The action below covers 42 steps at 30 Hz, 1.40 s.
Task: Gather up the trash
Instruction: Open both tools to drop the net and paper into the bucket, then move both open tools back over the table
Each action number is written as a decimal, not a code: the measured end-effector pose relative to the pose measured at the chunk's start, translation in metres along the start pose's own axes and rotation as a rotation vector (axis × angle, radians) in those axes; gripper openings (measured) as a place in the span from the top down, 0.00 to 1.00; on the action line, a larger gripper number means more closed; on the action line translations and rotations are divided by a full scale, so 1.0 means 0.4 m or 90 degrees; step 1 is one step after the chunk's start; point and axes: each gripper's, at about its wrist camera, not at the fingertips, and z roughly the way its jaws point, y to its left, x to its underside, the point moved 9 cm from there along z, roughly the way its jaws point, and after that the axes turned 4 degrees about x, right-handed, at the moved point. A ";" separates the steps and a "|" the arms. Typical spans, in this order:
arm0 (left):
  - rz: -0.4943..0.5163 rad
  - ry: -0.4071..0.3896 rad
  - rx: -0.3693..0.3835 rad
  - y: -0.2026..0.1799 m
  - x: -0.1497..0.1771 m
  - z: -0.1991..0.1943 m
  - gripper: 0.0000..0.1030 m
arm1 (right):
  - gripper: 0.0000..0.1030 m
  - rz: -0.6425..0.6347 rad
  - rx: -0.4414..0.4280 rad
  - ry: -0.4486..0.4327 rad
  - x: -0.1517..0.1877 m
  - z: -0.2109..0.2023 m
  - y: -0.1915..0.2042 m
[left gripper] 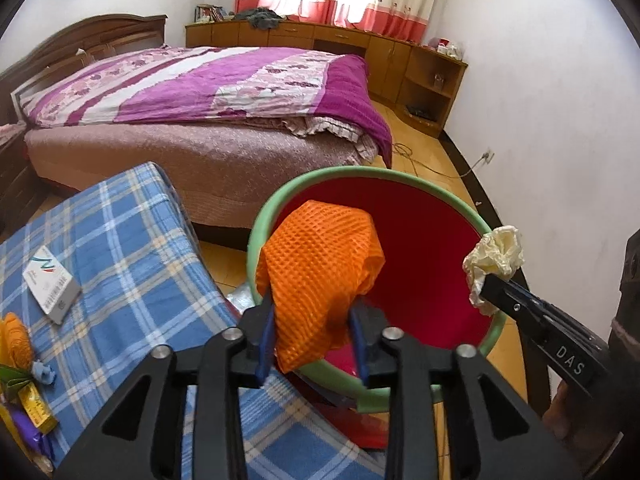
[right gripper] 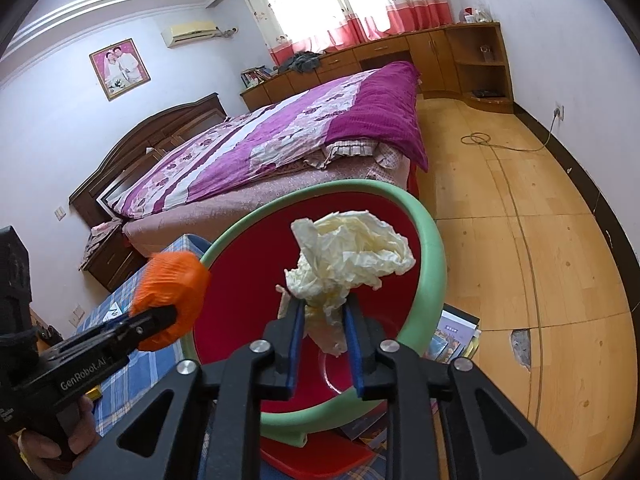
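A red bin with a green rim (left gripper: pixel 448 196) (right gripper: pixel 434 248) stands on the floor beside the table. My left gripper (left gripper: pixel 314 316) is shut on an orange mesh wad (left gripper: pixel 320 264) and holds it over the bin's near rim; it also shows in the right wrist view (right gripper: pixel 172 296). My right gripper (right gripper: pixel 322 316) is shut on a crumpled cream paper ball (right gripper: pixel 352 256) above the bin's mouth; this paper also shows in the left wrist view (left gripper: pixel 496 260) at the bin's right rim.
A blue plaid table (left gripper: pixel 132 248) at left carries a white card box (left gripper: pixel 52 284), another orange wad (left gripper: pixel 16 340), a blue scrap (left gripper: pixel 43 373) and yellow and purple wrappers (left gripper: pixel 32 416). A bed (left gripper: pixel 200 96) lies behind. Magazines (right gripper: pixel 456 332) lie on the wooden floor (right gripper: pixel 520 240).
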 end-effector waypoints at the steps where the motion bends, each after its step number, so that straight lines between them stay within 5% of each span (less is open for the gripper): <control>1: 0.000 0.000 0.002 -0.001 0.000 0.002 0.61 | 0.73 0.002 -0.002 0.000 0.000 0.000 0.000; 5: 0.012 -0.012 0.001 -0.012 -0.005 -0.002 0.55 | 0.67 0.013 -0.006 0.002 0.002 0.001 -0.005; 24: -0.042 -0.033 -0.012 0.044 0.027 -0.121 0.54 | 0.36 0.018 -0.030 -0.020 0.007 -0.080 0.050; 28: -0.060 -0.038 -0.030 0.075 0.045 -0.161 0.54 | 0.26 0.006 -0.036 -0.018 0.016 -0.097 0.073; 42: -0.132 -0.071 -0.102 0.218 0.112 -0.307 0.47 | 0.15 -0.032 -0.059 0.007 0.072 -0.126 0.167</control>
